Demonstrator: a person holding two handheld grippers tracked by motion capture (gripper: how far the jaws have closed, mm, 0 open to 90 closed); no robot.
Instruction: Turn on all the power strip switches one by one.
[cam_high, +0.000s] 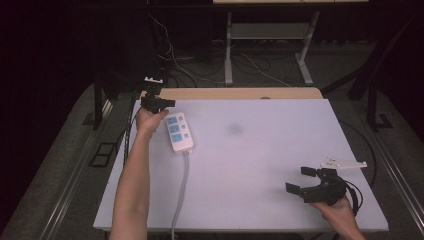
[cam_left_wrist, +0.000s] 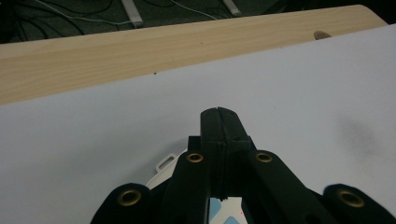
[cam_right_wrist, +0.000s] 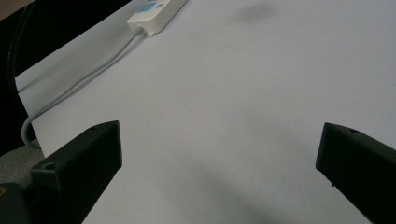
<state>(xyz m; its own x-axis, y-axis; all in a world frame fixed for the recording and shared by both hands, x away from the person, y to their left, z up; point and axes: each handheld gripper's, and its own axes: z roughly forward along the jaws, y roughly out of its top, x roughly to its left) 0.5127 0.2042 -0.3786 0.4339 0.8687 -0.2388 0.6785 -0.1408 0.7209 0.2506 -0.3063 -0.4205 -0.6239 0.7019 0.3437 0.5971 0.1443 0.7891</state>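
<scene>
The left claw (cam_high: 167, 103) sits at the desk's far-left corner, about eleven o'clock in the high view, its jaws pressed together with nothing between them. Just beside it, toward four o'clock, lies a white power strip (cam_high: 179, 132) with blue sockets, flat on the white desk (cam_high: 260, 165); its far end peeks out beneath the jaws in the left gripper view. A grey cord (cam_high: 181, 190) runs from the strip toward six o'clock and off the near edge. The right claw (cam_high: 301, 181) hovers near five o'clock, well apart, jaws spread wide and holding nothing. The strip looks rigid, light and smooth, likely slippery; gripping across its narrow sides seems safest. The cord would flex and drag.
</scene>
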